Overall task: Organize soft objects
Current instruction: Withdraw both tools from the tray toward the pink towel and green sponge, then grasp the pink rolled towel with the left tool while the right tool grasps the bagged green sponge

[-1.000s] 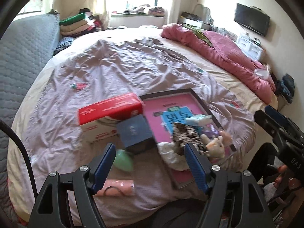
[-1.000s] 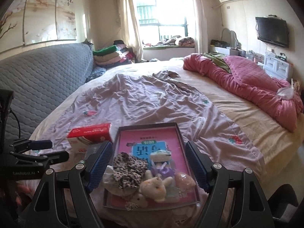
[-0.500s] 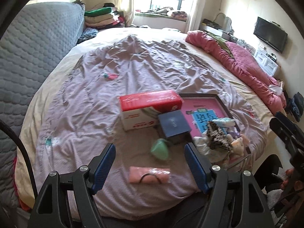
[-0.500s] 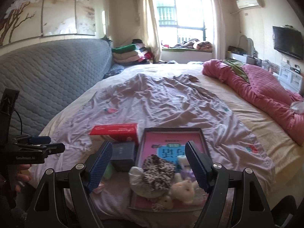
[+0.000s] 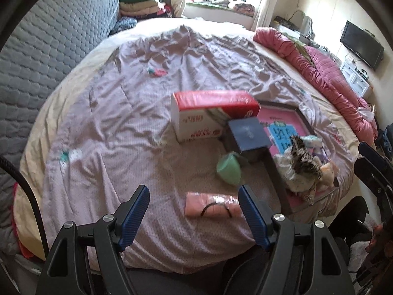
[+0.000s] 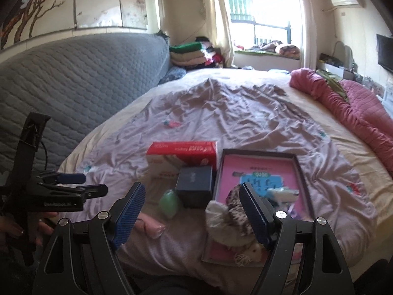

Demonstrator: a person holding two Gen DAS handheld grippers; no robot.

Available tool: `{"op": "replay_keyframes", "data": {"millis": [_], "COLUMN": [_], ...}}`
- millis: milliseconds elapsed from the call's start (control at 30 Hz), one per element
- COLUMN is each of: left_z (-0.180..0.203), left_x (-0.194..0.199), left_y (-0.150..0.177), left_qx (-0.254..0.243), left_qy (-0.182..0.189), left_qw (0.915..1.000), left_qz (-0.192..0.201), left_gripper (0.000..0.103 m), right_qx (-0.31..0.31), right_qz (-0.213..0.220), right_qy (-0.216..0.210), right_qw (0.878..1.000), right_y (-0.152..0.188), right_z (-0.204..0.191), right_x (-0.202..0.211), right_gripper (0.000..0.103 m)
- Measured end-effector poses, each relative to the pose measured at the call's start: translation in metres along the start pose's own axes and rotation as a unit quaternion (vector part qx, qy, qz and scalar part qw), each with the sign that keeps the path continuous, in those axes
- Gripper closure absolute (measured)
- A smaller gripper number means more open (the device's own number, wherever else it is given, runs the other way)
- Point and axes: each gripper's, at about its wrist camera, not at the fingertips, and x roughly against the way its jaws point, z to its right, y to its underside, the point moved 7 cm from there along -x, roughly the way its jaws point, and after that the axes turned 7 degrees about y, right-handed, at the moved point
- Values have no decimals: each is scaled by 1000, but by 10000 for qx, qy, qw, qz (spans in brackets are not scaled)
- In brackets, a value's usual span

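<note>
Pink packet (image 5: 212, 204) now between tongs (image 5: 194, 217)

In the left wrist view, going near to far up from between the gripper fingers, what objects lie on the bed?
pink packet → green soft object → dark blue box → red and white carton
</note>
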Motion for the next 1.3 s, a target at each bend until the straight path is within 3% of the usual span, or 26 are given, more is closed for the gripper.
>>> {"op": "replay_keyframes", "data": {"millis": [433, 567, 700, 1067, 1300], "left_z": [-5, -7, -6, -15, -17], "left_x": [-45, -63, -84, -125, -148], "left_y": [39, 44, 45, 41, 41], "left_qx": [861, 1447, 2036, 2746, 2774], "left_qy": [424, 583, 848, 491, 240], "left_qw": [9930, 9841, 9695, 9486, 9440], "left_qz": [-690, -855, -1064, -1494, -1772], "left_gripper": [29, 29, 29, 29, 30], "right_qx": [254, 271, 257, 131, 153], "right_qz": [-314, -389, -489, -648, -860], "right_qy": [-23, -30, -78, -135, -232], "right_qw": [9992, 9989, 9984, 9977, 9959], "right_y": [21, 26, 30, 40, 49], "right_z": [-15, -15, -16, -9, -16], "right_x": [-25, -32, -40, -61, -79], "right_gripper": [23, 23, 23, 23, 23]}}
